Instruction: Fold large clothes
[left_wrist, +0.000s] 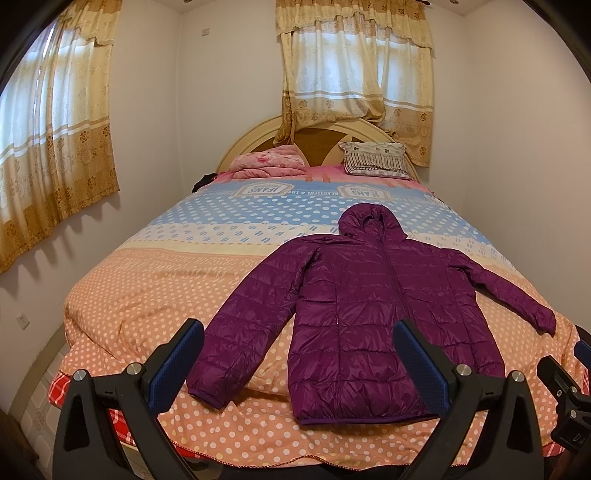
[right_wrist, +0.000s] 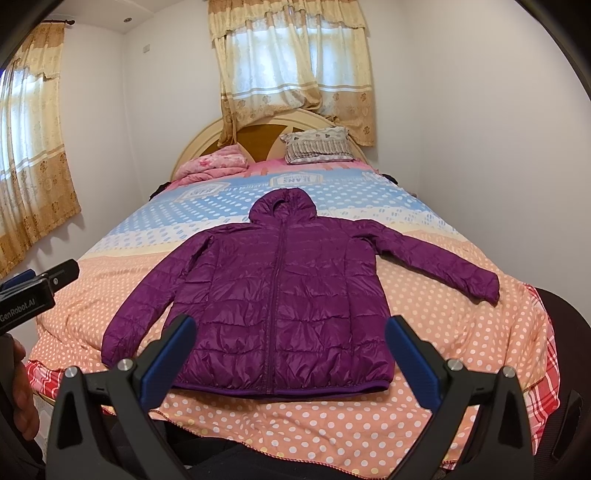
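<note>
A purple quilted hooded jacket (left_wrist: 373, 295) (right_wrist: 280, 291) lies flat and zipped on the bed, front up, hood toward the headboard, both sleeves spread outward. My left gripper (left_wrist: 299, 343) hovers open above the foot of the bed, short of the jacket's hem and left sleeve cuff (left_wrist: 210, 384). My right gripper (right_wrist: 291, 339) is also open, held in front of the hem (right_wrist: 280, 389), with nothing between its blue-padded fingers (right_wrist: 170, 365). Each gripper shows at the edge of the other's view: the right one (left_wrist: 569, 391) and the left one (right_wrist: 33, 291).
The bed has a polka-dot cover (left_wrist: 147, 295) over a red plaid sheet (right_wrist: 543, 369). At the head are a folded pink blanket (left_wrist: 269, 162), a patterned pillow (left_wrist: 373, 160) and a rounded headboard (right_wrist: 207, 136). Curtained windows (left_wrist: 354, 70) and walls close in. A hand (right_wrist: 22, 391) appears at left.
</note>
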